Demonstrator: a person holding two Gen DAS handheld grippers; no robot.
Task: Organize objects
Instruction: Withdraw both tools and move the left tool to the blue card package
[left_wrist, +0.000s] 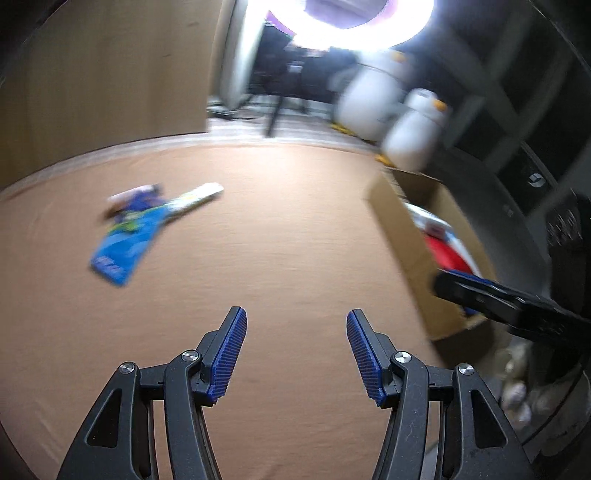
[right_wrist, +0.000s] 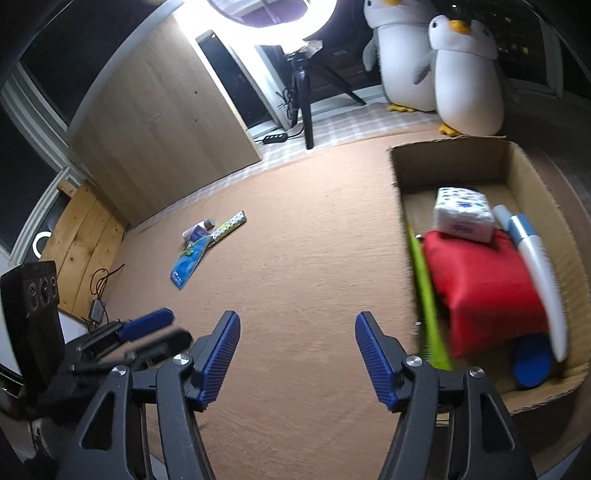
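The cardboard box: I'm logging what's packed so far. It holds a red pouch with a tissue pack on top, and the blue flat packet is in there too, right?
Not quite. The blue flat packet is not in the cardboard box; it lies out on the brown surface, as the right wrist view shows. The red pouch with the tissue pack on top is in the box.

- Brown carpeted floor (right_wrist: 295, 240) carries everything.
- Far left, lying together: blue packet (right_wrist: 187, 263), small bottle (right_wrist: 198, 229), patterned tube (right_wrist: 229, 225).
- Right: open cardboard box (right_wrist: 448, 158), on the floor.
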